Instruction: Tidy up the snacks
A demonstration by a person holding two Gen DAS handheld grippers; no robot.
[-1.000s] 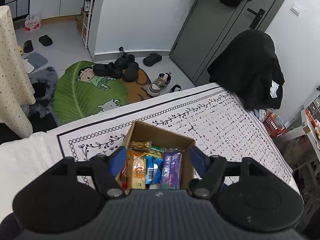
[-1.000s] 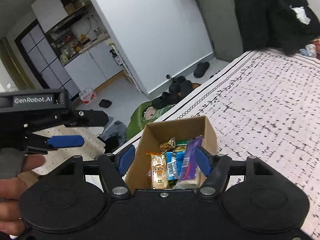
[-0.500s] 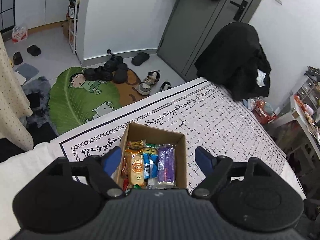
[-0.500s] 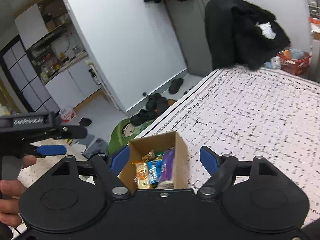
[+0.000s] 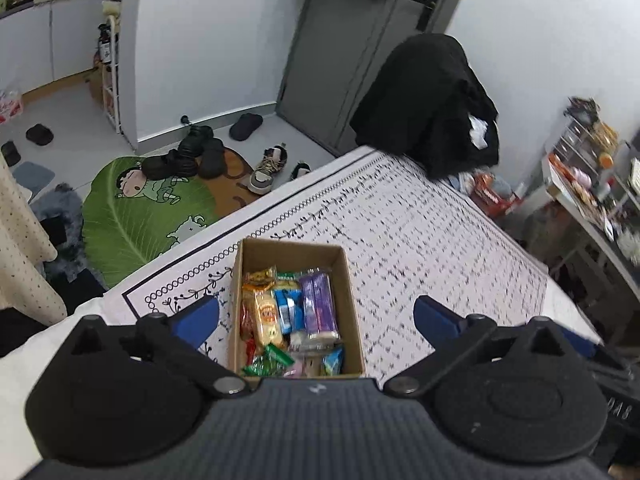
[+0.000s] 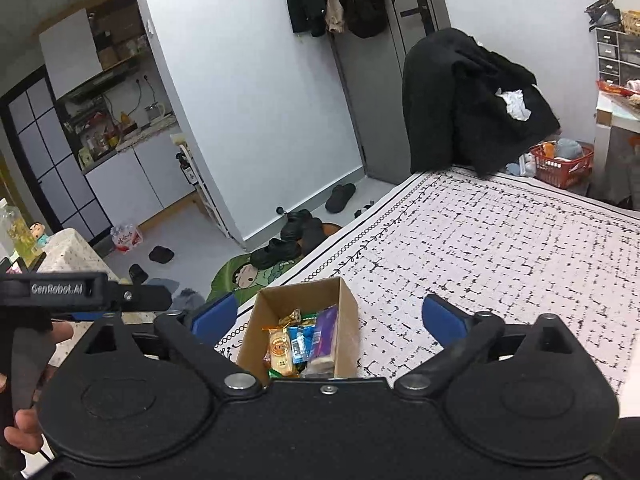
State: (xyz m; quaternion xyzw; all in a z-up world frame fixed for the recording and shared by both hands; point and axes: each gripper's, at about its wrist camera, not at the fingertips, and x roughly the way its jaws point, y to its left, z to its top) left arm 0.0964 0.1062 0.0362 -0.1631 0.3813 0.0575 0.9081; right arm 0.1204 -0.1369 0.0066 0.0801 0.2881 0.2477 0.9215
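The cardboard box (image 5: 298, 304) sits on the patterned sheet (image 5: 420, 240), near the sheet's bordered edge on the floor-mat side. Inside the box the snacks (image 5: 288, 312) lie packed side by side: a purple bar (image 5: 318, 306) against the box's right wall, blue packets (image 5: 289, 308) left of it, an orange biscuit pack (image 5: 266, 314) further left, and small green and pink sweets at the box's near end.

The left gripper (image 5: 316, 318) hangs above the box with nothing between its blue pads — its jaws have just been opening and now stand spread wider than the box. The right gripper (image 6: 326, 316) is the same: jaws just opened wide, empty, with the box below and between the fingers. In the right view a hand (image 6: 24, 400) holds the left gripper's handle to the left of the box.

The box looks light but thin-walled, so it would likely buckle if squeezed hard; the two long side walls seem the best hold, low and evenly. The wrappers are probably slick and crinkly, their contents brittle. A single pack is best pinched across its flat middle — gently.
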